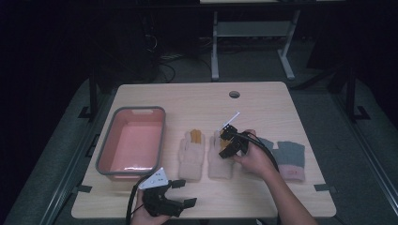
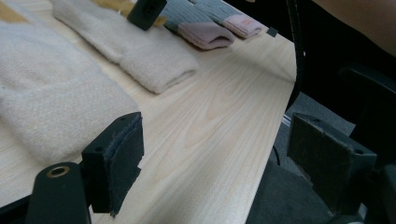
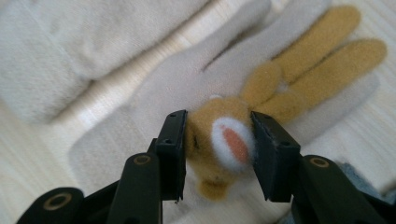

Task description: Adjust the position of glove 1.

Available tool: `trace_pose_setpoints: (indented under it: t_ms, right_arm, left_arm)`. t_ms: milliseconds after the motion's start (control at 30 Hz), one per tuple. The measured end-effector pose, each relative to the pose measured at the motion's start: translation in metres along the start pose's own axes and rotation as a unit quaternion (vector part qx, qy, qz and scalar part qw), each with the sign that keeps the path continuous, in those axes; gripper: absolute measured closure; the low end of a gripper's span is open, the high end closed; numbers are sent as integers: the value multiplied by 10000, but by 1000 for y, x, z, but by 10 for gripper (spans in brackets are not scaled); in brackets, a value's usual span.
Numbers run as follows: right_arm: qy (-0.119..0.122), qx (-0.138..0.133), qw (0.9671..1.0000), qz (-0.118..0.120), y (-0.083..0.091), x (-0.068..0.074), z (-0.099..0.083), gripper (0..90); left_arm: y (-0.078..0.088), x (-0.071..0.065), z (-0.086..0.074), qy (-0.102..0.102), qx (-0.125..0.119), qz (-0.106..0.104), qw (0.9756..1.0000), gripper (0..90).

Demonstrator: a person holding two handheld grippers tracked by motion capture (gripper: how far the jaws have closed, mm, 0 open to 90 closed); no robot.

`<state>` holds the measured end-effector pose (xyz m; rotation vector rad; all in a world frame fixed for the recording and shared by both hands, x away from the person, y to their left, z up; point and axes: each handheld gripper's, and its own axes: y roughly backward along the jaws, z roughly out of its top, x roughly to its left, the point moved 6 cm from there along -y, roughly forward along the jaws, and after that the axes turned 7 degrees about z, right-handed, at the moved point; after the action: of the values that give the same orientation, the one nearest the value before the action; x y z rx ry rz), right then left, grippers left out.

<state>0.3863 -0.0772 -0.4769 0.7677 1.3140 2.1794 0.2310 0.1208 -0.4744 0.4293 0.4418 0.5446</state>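
Note:
Two cream gloves lie side by side in the middle of the table, the left one (image 1: 191,157) and the right one (image 1: 218,164), each with a brown plush rabbit on its back. My right gripper (image 1: 228,143) reaches over the right glove. In the right gripper view its jaws (image 3: 219,123) press on both sides of the rabbit's head (image 3: 224,140), whose long ears (image 3: 317,51) lie along the glove's fingers. My left gripper (image 1: 187,193) hovers at the table's front edge, open, with bare wood between its pads (image 2: 219,144).
A pink bin (image 1: 139,108) with a grey rim stands at the left of the table. Two grey gloves with pink cuffs (image 1: 291,157) lie to the right of the cream pair. A cable hole (image 1: 234,94) sits near the far edge.

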Motion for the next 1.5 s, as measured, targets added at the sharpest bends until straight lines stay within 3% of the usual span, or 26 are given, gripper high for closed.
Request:
trace_pose_setpoints:
  t_ms: [1000,1500]
  right_arm:
    - [262,-271,9992,-150,42,27,26,583]
    - [470,-400,9981,-67,42,48,52,583]
  left_arm:
    - [2,1,0,130,-49,22,9999,194]
    - [4,2,-2,112,-24,27,9999,194]
